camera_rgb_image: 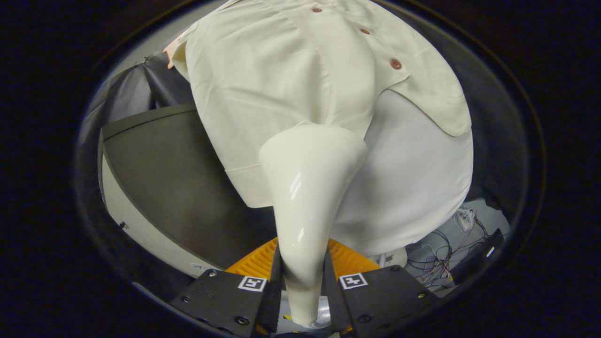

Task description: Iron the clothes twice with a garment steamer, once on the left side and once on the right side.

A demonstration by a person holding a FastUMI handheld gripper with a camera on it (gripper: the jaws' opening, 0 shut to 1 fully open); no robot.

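Left of the glossy cream cone-shaped garment steamer (307, 197) lies a dark grey curved table (173, 173). The claw (303, 277) is clamped on the steamer's narrow handle, its wide head against a hanging cream button-front shirt (281, 80). Tangled cables (450, 249) sit to the steamer's right.

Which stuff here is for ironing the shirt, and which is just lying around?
For the job:
- garment steamer, clamped between the fingers of the gripper
- cream shirt, just beyond the steamer head

Just lying about:
- tangle of wires
- orange ribbed piece behind the fingers
- white cloth under the shirt
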